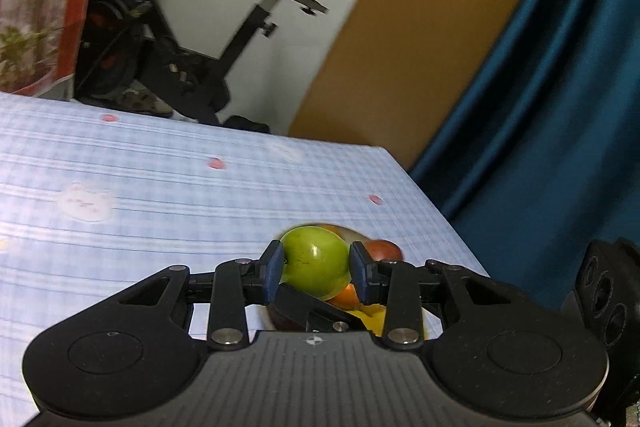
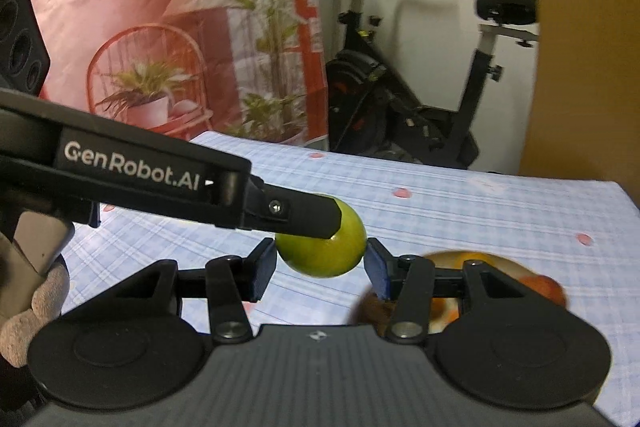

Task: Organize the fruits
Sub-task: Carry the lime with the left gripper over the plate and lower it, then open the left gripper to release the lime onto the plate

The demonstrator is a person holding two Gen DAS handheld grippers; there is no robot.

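Observation:
A green apple point(image 1: 314, 261) hangs above the table, gripped from two sides. In the left wrist view my left gripper point(image 1: 316, 267) has its blue pads pressed on the apple's left and right flanks. In the right wrist view my right gripper point(image 2: 320, 267) is shut on the same green apple point(image 2: 324, 251), a pad touching each side. My left gripper's black finger point(image 2: 304, 215) reaches in from the left over the apple's top. Below and to the right sits a pale bowl point(image 2: 448, 259) with an orange point(image 1: 346, 297), a red apple point(image 1: 384, 249) and something yellow point(image 1: 372, 319).
The table wears a blue plaid cloth point(image 1: 140, 195) with small red dots; its right edge runs beside a dark blue curtain point(image 1: 540, 127). An exercise bike point(image 2: 420, 107) stands behind the far edge. A gloved hand point(image 2: 28, 311) holds the left gripper's handle.

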